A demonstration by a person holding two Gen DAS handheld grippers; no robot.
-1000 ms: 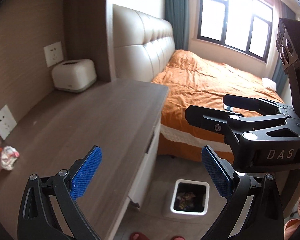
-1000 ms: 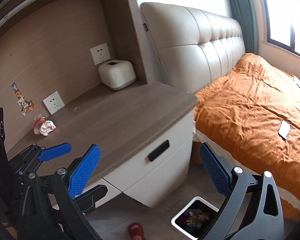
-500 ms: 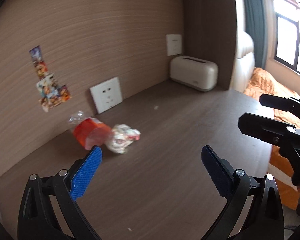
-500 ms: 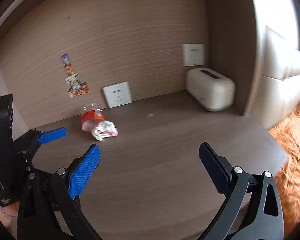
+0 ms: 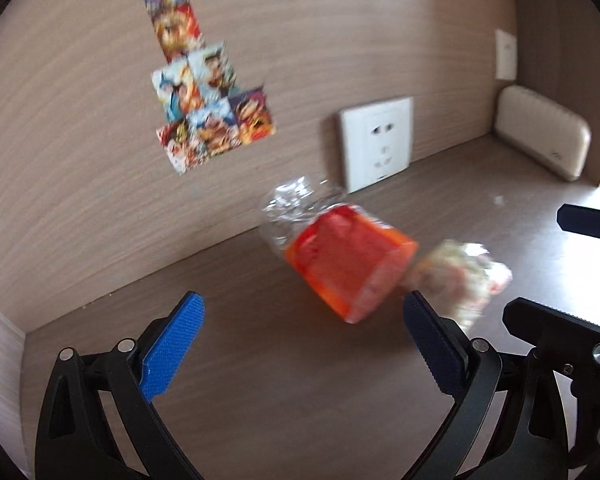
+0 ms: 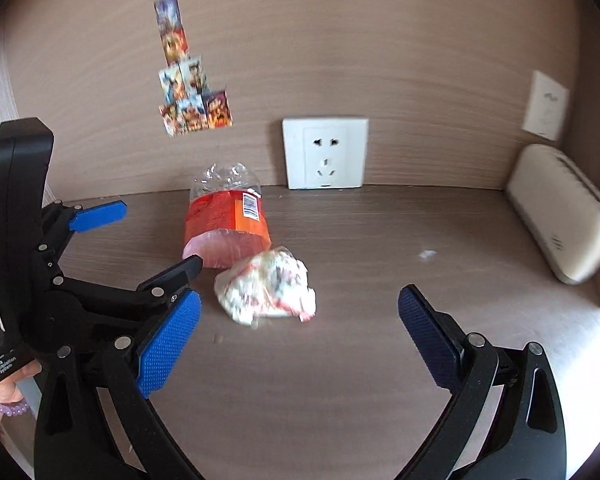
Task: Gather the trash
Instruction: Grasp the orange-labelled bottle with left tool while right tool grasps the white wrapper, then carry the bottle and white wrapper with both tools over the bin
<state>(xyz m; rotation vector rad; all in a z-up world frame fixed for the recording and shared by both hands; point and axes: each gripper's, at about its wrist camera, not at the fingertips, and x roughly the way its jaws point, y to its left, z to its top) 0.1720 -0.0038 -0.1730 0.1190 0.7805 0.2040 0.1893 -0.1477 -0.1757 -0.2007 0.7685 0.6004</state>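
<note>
Against the wall, far left: stickers [image 6: 192, 80], a stepped cluster of glossy cartoon prints on the wood-grain panel; motifs too small to read.
Left gripper [image 5: 300, 344]: fingers spread wide, nothing between them; blue ribbed pads on black arms; base cut off by the frame.
Bottle [image 6: 224, 220]: crushed clear plastic with an orange label and barcode, lying on the desk [image 6: 360, 360] just before the wall; neck end hidden; blurred in the left wrist view.
Wrapper [image 6: 266, 288]: crumpled whitish ball with red flecks, touching the bottle's near end.
Socket [image 6: 325, 153]: flat white square plate.
Right gripper [image 6: 300, 340]: wide apart, holding nothing, wrapper just beyond.
Box [image 6: 560, 216]: rounded cream casing, edge blurred.
</note>
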